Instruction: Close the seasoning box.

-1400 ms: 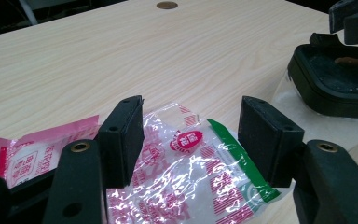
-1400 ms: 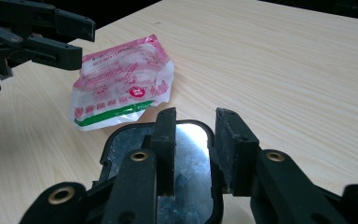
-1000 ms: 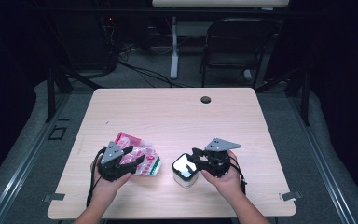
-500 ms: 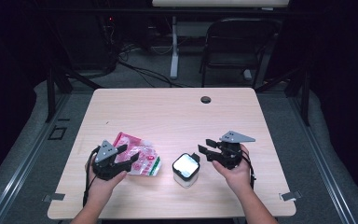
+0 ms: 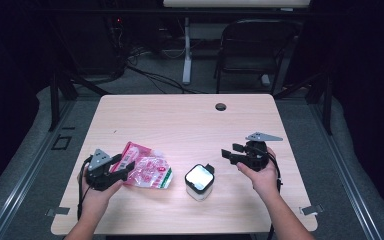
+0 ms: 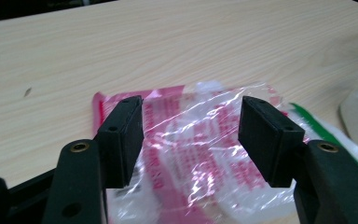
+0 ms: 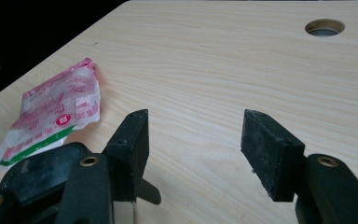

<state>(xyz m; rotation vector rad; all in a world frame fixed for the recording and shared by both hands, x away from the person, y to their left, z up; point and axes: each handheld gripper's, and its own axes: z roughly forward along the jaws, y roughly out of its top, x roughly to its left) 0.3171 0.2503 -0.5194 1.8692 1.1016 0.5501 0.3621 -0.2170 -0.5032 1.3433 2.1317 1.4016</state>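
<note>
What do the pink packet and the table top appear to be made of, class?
Pink packet: probably thin clear plastic film printed pink, with some green; it crinkles and throws bright glints. Table top: looks like pale wood or wood-look laminate, matt, with fine straight grain lines; which of the two cannot be told.

On the table [image 5: 180, 120], the packet [image 5: 147, 171] lies left of the box [image 5: 199, 181]; the left gripper [image 5: 122, 169] hangs over the packet's left edge, the right gripper [image 5: 229, 153] right of the box, apart from it, the hole [image 5: 221, 106] behind
</note>
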